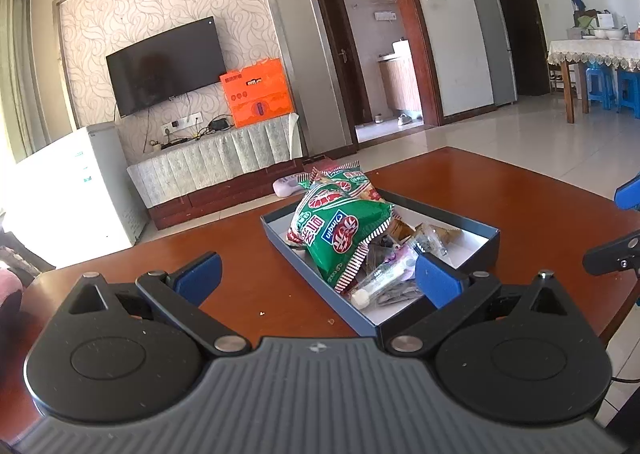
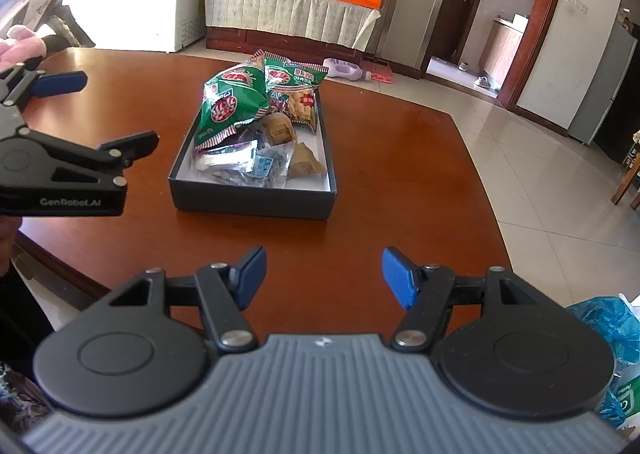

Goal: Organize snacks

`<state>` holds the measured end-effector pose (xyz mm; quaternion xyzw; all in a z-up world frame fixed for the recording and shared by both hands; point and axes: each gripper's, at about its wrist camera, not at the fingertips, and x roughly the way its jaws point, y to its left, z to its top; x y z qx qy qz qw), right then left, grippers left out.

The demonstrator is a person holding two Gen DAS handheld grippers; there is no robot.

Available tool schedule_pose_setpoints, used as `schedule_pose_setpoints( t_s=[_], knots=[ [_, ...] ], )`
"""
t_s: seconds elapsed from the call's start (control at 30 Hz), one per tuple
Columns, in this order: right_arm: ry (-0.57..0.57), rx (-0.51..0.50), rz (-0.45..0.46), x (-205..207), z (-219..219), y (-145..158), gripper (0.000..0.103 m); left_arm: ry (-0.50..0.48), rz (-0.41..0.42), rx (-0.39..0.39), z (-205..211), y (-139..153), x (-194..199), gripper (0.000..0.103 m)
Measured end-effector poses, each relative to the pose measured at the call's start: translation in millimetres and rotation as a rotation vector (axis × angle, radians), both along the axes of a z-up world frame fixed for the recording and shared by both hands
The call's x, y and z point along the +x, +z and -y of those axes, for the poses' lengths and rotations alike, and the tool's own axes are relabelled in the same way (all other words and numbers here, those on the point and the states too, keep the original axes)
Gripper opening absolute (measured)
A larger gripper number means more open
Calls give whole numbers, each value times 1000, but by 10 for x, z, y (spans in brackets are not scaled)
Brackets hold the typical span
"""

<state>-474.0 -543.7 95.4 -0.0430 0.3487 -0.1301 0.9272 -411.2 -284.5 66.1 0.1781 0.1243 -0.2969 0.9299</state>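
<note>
I have both sets of jaws spread and empty above the tabletop (image 2: 360, 190). The snack box (image 2: 256, 198) sits ahead of my right gripper (image 2: 324, 278), well apart, green bags (image 2: 228, 106) heaped inside. My left gripper (image 1: 316, 278) hovers at its near corner.
</note>
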Motion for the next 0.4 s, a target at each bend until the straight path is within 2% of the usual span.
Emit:
schedule_pose_setpoints(
  t_s=[0.4],
  knots=[
    [-1,0,-3,2,1,-4,66,-22,-30,4,53,-1,18,103]
  ],
)
